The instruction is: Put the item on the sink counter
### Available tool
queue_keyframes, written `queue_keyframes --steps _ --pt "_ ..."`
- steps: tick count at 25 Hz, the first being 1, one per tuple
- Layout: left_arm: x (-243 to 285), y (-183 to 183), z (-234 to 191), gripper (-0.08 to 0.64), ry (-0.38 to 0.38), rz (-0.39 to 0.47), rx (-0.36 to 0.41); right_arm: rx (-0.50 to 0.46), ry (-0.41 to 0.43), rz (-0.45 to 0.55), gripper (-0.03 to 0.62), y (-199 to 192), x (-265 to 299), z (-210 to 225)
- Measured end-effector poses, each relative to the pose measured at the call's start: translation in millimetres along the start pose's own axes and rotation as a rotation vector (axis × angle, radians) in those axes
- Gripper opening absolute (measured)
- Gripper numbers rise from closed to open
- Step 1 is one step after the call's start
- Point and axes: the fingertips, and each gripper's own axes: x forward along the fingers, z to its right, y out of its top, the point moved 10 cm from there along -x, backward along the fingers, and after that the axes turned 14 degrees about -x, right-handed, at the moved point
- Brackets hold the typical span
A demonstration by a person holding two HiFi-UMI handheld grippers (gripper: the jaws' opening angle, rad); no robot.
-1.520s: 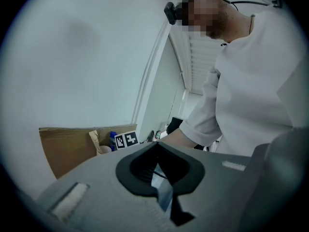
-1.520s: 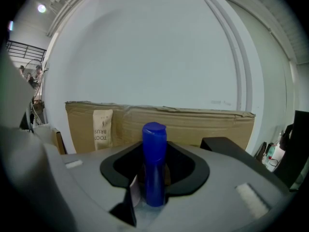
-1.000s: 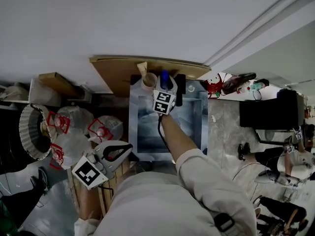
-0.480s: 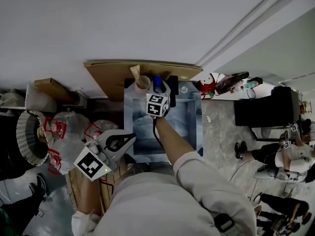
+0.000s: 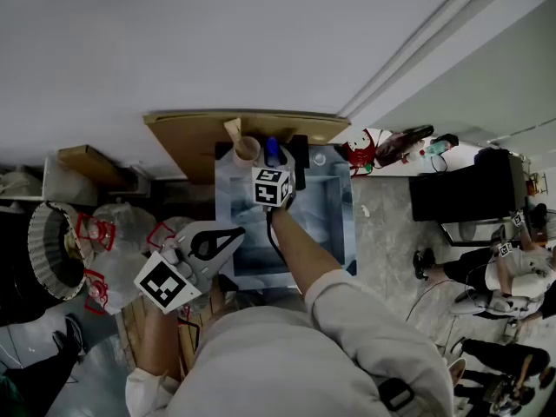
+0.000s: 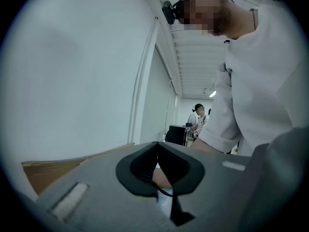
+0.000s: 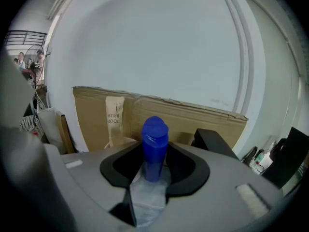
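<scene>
A blue bottle (image 7: 154, 146) with a blue cap stands upright between the jaws of my right gripper (image 7: 154, 166), which is shut on its lower part. In the head view the right gripper (image 5: 272, 162) holds the blue bottle (image 5: 272, 151) over the back edge of the steel sink (image 5: 337, 224). My left gripper (image 5: 236, 234) hovers by the sink's front left corner. It is shut and holds nothing. In the left gripper view the left gripper (image 6: 157, 153) points level, past a person's white sleeve (image 6: 251, 105).
A cardboard sheet (image 5: 187, 137) leans behind the sink. A cup (image 5: 248, 150) holds a toothbrush packet (image 7: 114, 120); a black box (image 7: 212, 140) sits beside the bottle. Plastic bags (image 5: 122, 228) and a wicker basket (image 5: 48, 250) lie left. People (image 5: 512, 276) sit at right.
My left gripper has risen and moved right, toward the sink's front left corner, still shut. The right gripper keeps the blue bottle at the back of the sink.
</scene>
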Motion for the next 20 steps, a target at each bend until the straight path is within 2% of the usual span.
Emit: queue_keyframes --steps 9,14,20 --pt "0.4 0.2 1.3 0.006 -0.013 0.006 0.002 -0.033 0.012 -0.037 0.153 1.1 -1.7 -1.9" --pt "0.1 -0.5 3.7 0.006 -0.018 0.007 0.006 0.015 0.008 -0.058 0.153 0.5 -5.9 1.5" --pt "-1.3 -3.7 6.8 0.006 -0.021 0.005 0.002 0.025 0.013 -0.062 0.153 0.1 -8.4 1.6"
